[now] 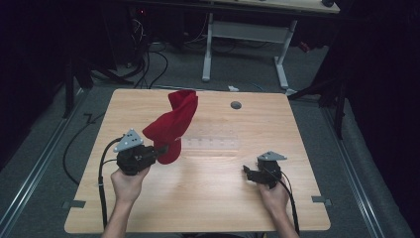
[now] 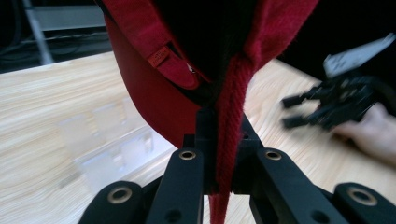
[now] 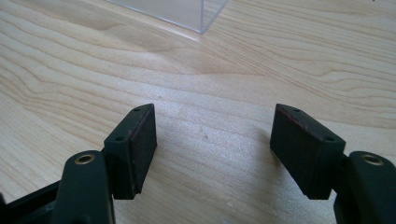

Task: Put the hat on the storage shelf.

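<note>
The table (image 1: 208,198) is under you. Your cap (image 1: 171,124) hangs above its left half, long axis rising away from the left gripper (image 1: 161,151) clamping its edge. Your right gripper (image 1: 247,173), jaws apart and empty, sits well to the cap's right.

The red cap (image 1: 174,124) is soft matt cloth, its brim a smoother, flatter fabric, and the seam caught in the left gripper (image 2: 223,154) is coarsely ribbed. That gripper's body is matt black plastic set with small brassy metal rivets. The right gripper (image 3: 214,140) has dull, faintly grainy black pads. The tabletop (image 1: 208,198) is pale wood grain with a slight sheen. Near its middle lies a clear, glossy plastic box (image 1: 213,142).
</note>
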Tool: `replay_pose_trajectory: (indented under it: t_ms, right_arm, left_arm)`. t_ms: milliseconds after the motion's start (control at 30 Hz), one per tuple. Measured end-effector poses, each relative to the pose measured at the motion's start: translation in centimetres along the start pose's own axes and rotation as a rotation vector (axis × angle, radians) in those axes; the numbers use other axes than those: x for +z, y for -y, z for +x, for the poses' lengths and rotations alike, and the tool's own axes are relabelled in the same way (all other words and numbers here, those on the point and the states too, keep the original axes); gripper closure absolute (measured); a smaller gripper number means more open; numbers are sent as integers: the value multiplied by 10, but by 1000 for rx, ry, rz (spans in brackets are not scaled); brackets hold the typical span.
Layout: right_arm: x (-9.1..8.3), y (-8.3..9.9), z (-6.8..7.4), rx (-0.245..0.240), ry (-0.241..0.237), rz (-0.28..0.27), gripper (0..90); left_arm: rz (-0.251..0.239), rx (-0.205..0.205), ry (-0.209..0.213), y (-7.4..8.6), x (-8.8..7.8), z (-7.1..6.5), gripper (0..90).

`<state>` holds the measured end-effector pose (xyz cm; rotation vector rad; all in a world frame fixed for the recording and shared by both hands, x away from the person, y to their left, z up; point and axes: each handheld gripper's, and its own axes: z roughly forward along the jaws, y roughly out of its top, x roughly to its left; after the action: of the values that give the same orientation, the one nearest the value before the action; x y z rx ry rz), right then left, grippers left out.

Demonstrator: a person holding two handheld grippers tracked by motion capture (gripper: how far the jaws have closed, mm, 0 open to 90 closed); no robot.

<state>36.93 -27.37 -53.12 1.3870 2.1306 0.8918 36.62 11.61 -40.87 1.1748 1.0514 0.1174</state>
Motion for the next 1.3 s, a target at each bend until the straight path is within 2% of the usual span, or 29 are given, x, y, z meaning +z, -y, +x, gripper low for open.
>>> replay_pose_trajectory:
  t_ms: [133, 200, 333, 533, 800, 967, 1100, 1300]
  right_arm:
    - [0, 0, 0, -1, -1, 1, 313]
    - [0, 0, 0, -1, -1, 0, 313]
    - [0, 0, 0, -1, -1, 0, 313]
    - [0, 0, 0, 0, -1, 0, 313]
    - [0, 0, 0, 0, -1, 0, 313]
    - [0, 0, 0, -1, -2, 0, 313]
    - [0, 0, 0, 0, -1, 0, 313]
    - [0, 0, 1, 2, -2, 1, 313]
  left_arm:
    - [-23, -4, -22, -8, 2, 3, 849]
    - [-32, -15, -18, -13, 2, 5, 849]
    - [-42, 11, -31, -20, 5, 7, 849]
    - [-54, 22, -40, -27, 14, 17, 849]
    - [-78, 36, -49, -31, 24, 26, 850]
    - [-84, 28, -84, -32, 31, 41, 849]
    - [-86, 30, -93, -32, 33, 46, 849]
    - [-84, 56, -106, -28, 39, 50, 849]
